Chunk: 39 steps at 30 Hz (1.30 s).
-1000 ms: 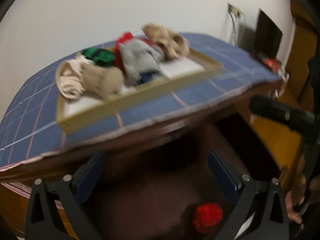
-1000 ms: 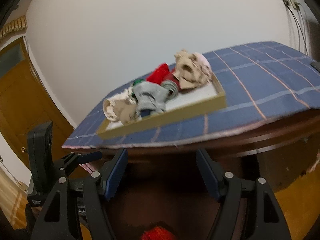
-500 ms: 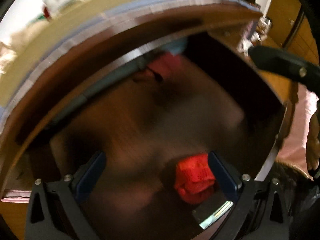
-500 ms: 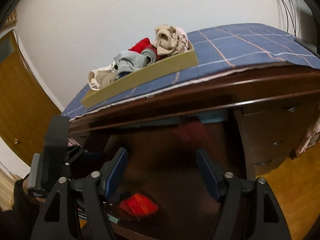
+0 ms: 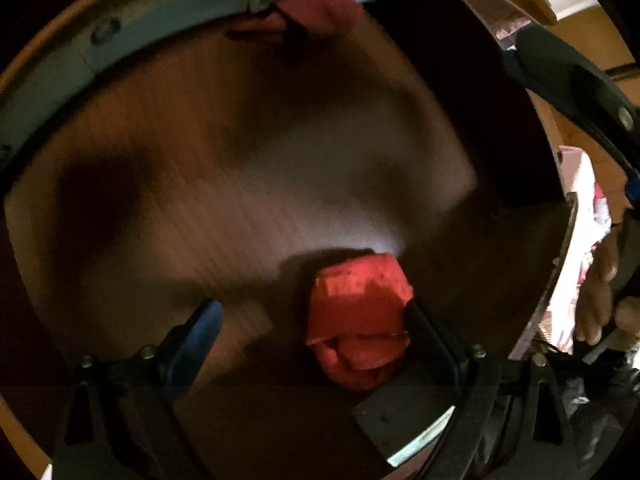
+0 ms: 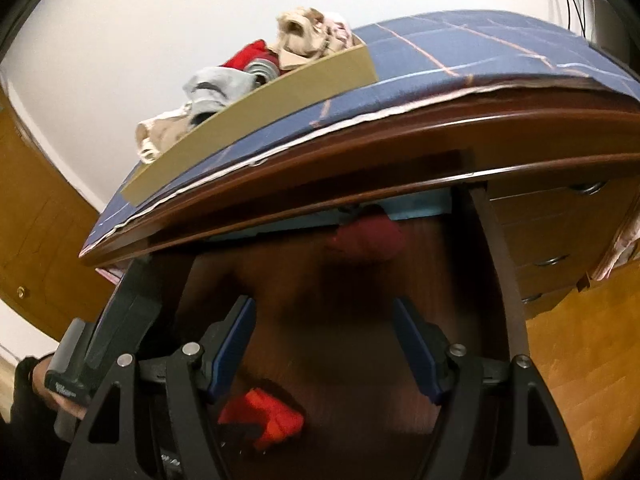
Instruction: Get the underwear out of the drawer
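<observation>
A folded red underwear (image 5: pixel 358 316) lies on the wooden bottom of the open drawer (image 5: pixel 248 168), near its front. My left gripper (image 5: pixel 312 312) points down into the drawer and its jaws are closing. The underwear sits between them against the right finger (image 5: pixel 424 328), while the blue left pad (image 5: pixel 200 332) stands well apart from it. In the right wrist view the same red underwear (image 6: pixel 264 420) shows low down. My right gripper (image 6: pixel 322 312) hovers open over the drawer with nothing between its fingers.
A dark red garment (image 6: pixel 368 240) lies at the drawer's back under the dresser top. On the blue plaid cloth (image 6: pixel 460 52) stands a cardboard tray (image 6: pixel 280 92) with several garments. More drawers (image 6: pixel 560 232) are on the right, a wooden door (image 6: pixel 32 220) on the left.
The left gripper tipped down from the dresser top into the drawer and came around the red underwear, its fingers narrowing. The right gripper sank, so the tray now shows from below its rim.
</observation>
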Each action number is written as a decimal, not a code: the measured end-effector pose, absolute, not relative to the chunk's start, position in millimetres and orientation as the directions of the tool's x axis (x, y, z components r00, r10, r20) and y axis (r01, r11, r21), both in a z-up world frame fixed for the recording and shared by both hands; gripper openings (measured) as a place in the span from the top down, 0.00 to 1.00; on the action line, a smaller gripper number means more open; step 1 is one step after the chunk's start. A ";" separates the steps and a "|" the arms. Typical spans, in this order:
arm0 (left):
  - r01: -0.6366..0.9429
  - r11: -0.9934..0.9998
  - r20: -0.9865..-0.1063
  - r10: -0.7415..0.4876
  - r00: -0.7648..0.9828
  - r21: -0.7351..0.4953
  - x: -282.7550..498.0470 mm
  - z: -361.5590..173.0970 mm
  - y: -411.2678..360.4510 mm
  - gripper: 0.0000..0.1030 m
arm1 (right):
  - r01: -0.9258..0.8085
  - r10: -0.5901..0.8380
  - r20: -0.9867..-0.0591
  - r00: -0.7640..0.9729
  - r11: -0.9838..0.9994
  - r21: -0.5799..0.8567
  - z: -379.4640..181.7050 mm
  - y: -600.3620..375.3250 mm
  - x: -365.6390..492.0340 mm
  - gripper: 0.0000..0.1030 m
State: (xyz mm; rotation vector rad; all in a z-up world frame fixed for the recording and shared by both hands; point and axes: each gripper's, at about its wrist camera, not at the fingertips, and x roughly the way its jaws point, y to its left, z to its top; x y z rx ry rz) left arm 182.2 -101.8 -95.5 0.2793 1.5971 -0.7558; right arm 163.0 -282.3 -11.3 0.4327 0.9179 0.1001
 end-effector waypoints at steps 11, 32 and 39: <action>0.579 0.748 -0.945 -0.239 -0.223 -0.326 182.2 -95.4 -107.2 0.12 | 0.050 0.222 -0.773 0.594 0.949 0.312 -1.3 -283.8 173.6 0.43; 0.417 0.714 -0.826 -0.513 -0.234 -0.562 190.3 -91.0 -62.4 0.73 | 0.138 0.286 -0.855 0.432 0.916 0.376 -42.6 -293.8 222.2 0.56; 0.390 0.720 -0.798 -0.600 -0.065 -0.573 202.7 -65.9 -35.8 0.73 | 0.336 0.234 -0.854 0.464 0.846 0.414 -60.7 -298.5 235.4 0.53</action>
